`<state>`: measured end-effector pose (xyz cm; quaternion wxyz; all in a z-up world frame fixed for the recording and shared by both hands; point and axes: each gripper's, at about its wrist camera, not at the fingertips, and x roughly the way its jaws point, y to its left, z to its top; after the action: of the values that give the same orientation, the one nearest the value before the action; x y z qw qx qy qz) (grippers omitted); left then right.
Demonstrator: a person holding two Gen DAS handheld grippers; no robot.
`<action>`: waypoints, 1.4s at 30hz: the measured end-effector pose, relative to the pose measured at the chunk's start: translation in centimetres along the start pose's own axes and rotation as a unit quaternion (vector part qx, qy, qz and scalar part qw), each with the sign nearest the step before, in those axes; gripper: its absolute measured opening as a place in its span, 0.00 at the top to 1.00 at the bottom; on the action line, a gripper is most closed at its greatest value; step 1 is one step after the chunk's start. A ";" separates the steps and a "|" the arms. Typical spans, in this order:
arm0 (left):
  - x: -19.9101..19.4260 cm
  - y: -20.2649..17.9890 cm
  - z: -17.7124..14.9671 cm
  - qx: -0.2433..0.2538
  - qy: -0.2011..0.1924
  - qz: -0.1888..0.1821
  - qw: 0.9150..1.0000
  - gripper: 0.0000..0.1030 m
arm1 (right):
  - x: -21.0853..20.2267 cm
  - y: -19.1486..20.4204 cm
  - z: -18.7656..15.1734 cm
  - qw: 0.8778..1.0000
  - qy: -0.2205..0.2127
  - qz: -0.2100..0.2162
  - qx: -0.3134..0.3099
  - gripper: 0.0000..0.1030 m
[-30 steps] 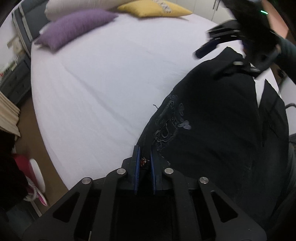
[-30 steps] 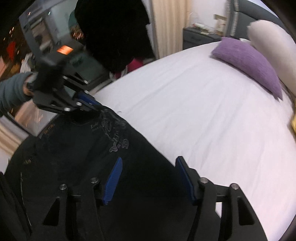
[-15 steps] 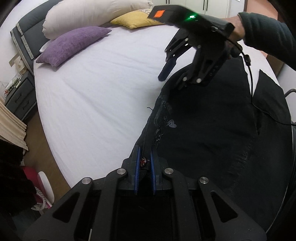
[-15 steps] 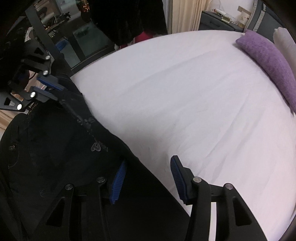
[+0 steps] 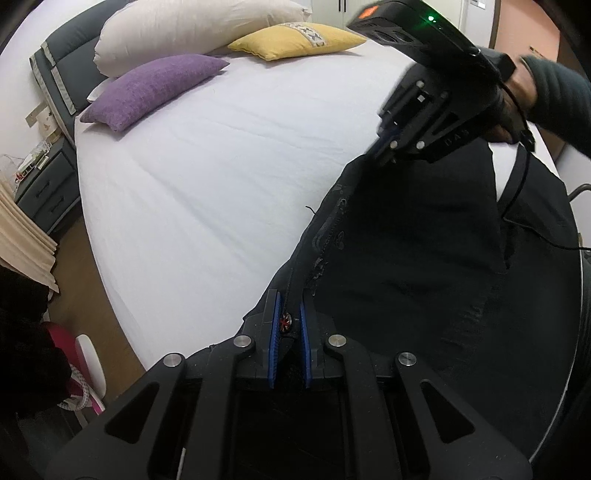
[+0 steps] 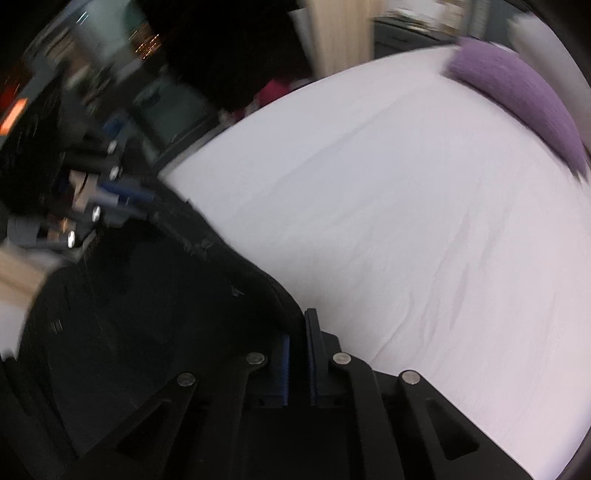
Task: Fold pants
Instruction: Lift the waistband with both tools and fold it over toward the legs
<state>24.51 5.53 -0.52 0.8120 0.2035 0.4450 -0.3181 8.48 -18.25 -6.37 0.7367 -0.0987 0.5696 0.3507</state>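
Black pants (image 5: 413, 266) lie on the white bed (image 5: 221, 177), at its right near edge. My left gripper (image 5: 288, 314) is shut on the waistband by a red button. My right gripper (image 5: 384, 147) is shut on the pants' upper edge farther along the same side; its own view shows the jaws (image 6: 299, 332) pinching the black cloth (image 6: 147, 295). The left gripper also shows there, blurred (image 6: 122, 195). The cloth edge runs taut between the two grippers.
A purple pillow (image 5: 155, 88), a white pillow (image 5: 192, 26) and a yellow pillow (image 5: 295, 38) lie at the head of the bed. A grey nightstand (image 5: 44, 192) and beige curtain (image 5: 26, 251) stand at left. A cable (image 5: 517, 206) trails over the pants.
My right gripper was open above the pants; it has come down and shut on the pants' edge. The left gripper has kept its hold on the waistband.
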 end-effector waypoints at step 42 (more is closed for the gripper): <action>-6.4 -24.7 -15.1 0.144 0.068 -0.033 0.987 0.92 | -5.6 14.5 -19.7 0.985 0.027 -0.024 0.167 0.92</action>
<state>-4.25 -0.70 -4.12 0.7310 0.3247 0.4553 -0.3910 -16.35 -20.60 -4.14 0.7351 0.0027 0.6377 0.2304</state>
